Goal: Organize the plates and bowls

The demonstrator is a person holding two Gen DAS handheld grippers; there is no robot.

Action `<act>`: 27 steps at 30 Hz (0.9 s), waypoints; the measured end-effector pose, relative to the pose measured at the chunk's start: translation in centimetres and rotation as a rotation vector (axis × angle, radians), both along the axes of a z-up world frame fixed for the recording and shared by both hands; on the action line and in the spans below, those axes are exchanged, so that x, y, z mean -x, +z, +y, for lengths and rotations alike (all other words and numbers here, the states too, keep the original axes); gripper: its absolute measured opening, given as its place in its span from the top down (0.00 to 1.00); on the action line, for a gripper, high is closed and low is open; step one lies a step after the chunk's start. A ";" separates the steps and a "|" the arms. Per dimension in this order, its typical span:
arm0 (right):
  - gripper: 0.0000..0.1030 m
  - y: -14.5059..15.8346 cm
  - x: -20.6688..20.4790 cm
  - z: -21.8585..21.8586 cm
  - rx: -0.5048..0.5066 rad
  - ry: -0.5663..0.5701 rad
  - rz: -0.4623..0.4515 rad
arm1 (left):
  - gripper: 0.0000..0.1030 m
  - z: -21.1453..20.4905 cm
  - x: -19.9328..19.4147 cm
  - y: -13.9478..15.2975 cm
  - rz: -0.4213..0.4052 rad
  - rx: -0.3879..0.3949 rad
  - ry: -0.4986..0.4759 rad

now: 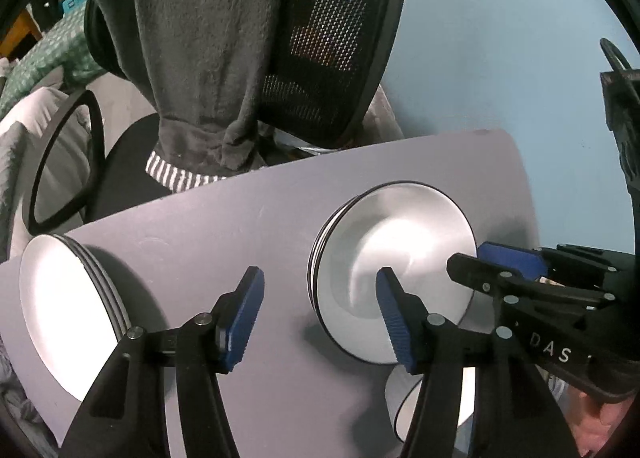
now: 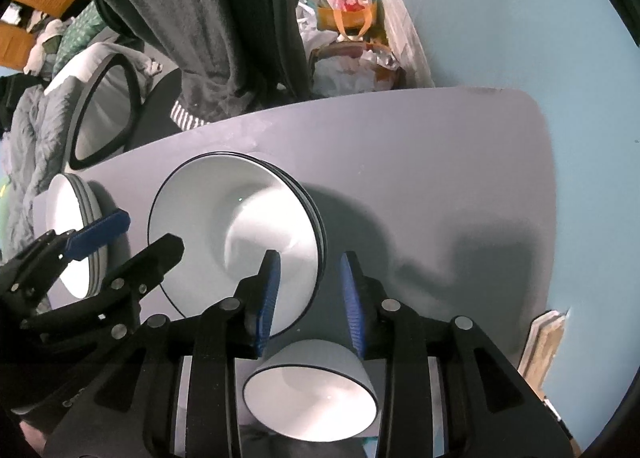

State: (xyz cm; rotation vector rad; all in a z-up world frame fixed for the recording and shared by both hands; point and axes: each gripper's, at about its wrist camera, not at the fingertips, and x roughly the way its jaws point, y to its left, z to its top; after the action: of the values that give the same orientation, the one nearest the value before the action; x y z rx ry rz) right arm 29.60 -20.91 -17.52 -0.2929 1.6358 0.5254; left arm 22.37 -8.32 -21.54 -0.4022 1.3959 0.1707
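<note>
Left view alone showed my right tool (image 1: 472, 258) from the side, at the far rim of the stack of deep plates (image 1: 394, 278) on the grey bench (image 1: 248, 226). Right view alone showed the small bowl (image 2: 312, 398) whole, just beside that stack (image 2: 236, 238), below my right tool (image 2: 310, 298). My left tool (image 1: 320, 310) stood wide, nothing between its pads. Right tool stood narrowly parted astride the top plate's rim, no contact discernible. Flat plates (image 1: 72, 310) sat stacked at the bench's left edge.

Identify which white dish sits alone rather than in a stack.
The small bowl nearest the cameras, a single piece; the wide bowls and flat plates are stacked.
</note>
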 end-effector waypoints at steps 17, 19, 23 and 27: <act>0.48 6.8 2.5 -0.3 -0.004 0.036 -0.234 | 0.41 0.2 4.2 7.0 -0.135 -0.014 0.009; 0.47 7.7 2.9 -0.4 -0.010 0.032 -0.254 | 0.41 0.1 5.0 8.0 -0.158 -0.021 0.005; 0.43 9.6 3.6 -1.0 -0.024 0.014 -0.295 | 0.41 0.0 5.8 9.4 -0.186 0.013 0.018; 0.42 10.9 4.3 -1.8 -0.043 -0.009 -0.305 | 0.41 -0.4 6.3 11.0 -0.223 0.057 0.022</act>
State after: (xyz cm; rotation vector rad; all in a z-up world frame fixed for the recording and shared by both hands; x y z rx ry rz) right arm 25.32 -22.74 -6.61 -0.3171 1.3285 0.4824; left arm 16.05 -8.72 -10.58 -0.4690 1.1794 0.1008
